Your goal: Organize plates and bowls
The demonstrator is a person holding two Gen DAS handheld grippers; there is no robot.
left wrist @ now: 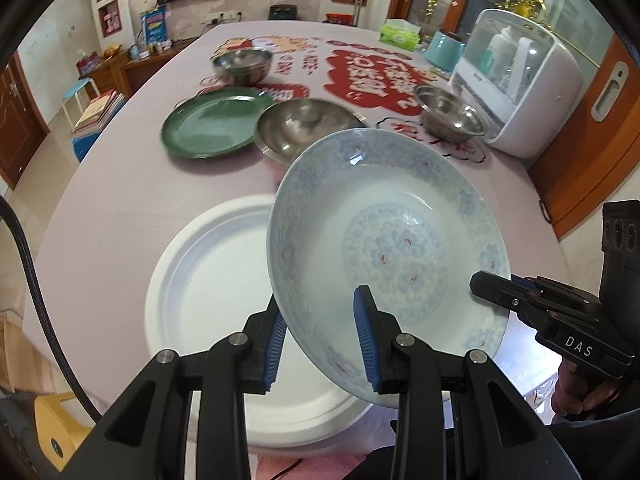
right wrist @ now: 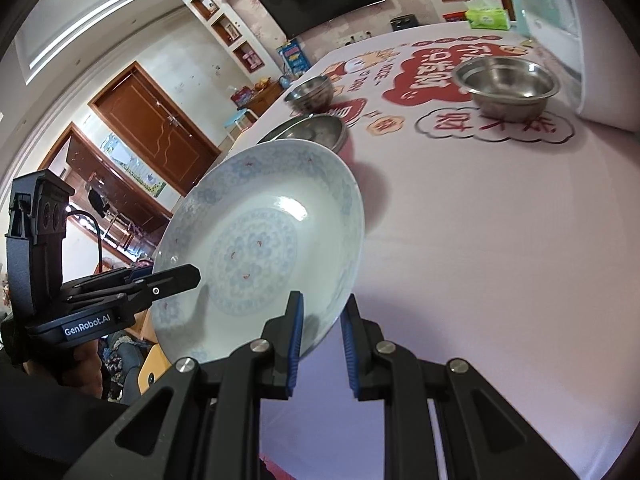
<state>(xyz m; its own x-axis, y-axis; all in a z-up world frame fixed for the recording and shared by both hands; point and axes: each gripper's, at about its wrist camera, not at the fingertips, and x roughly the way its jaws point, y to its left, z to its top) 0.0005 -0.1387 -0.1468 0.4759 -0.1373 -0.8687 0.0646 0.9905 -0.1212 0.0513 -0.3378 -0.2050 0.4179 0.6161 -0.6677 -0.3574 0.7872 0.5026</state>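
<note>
A blue-patterned porcelain plate (left wrist: 384, 240) is held tilted in the air above a large white plate (left wrist: 208, 280) at the table's near edge. My left gripper (left wrist: 320, 332) is shut on its left rim, one finger inside, one outside. My right gripper (right wrist: 320, 340) is shut on the same plate (right wrist: 260, 244) at its right rim; it also shows at the right of the left wrist view (left wrist: 500, 288). Farther back lie a green plate (left wrist: 212, 124), a shallow steel dish (left wrist: 304, 128) and two steel bowls (left wrist: 242, 64) (left wrist: 452, 114).
A white countertop appliance (left wrist: 524, 80) stands at the table's right side, with a teal container (left wrist: 442, 50) and a green tissue pack (left wrist: 400, 34) behind it. The table (left wrist: 120, 208) has a pink cloth with red printed patterns. A stool and books are on the floor at left.
</note>
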